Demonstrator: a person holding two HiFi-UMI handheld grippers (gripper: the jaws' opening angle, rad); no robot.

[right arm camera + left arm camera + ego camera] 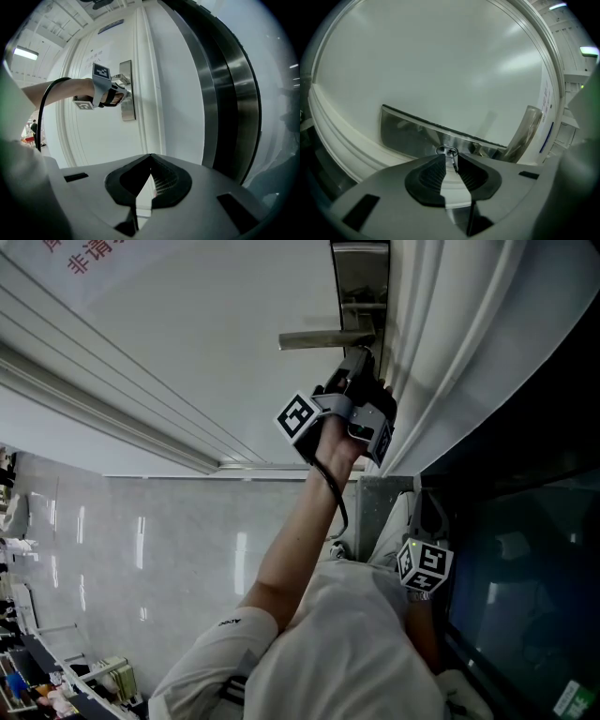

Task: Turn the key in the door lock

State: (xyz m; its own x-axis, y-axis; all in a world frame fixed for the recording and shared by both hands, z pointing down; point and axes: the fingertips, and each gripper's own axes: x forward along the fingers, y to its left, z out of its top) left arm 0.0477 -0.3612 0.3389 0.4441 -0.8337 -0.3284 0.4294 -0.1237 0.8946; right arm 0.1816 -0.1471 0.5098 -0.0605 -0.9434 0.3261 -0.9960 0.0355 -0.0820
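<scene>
Office-building corridor: glossy stone floor (pixel 141 549), ceiling strip lights (pixel 26 53), white door (pixel 187 334).

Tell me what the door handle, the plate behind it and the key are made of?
The door handle is likely brushed metal: grey with a soft sheen. The plate looks like polished metal, since it shows reflections like a mirror. The key is probably metal too: small, silvery, with glints.

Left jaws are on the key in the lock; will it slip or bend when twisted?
The key looks like thin bare metal: probably stiff, but possibly slippery in the left gripper. Only the jaw tips pinch it, so it might pivot. Seated in the lock plate, it likely won't drop.
</scene>
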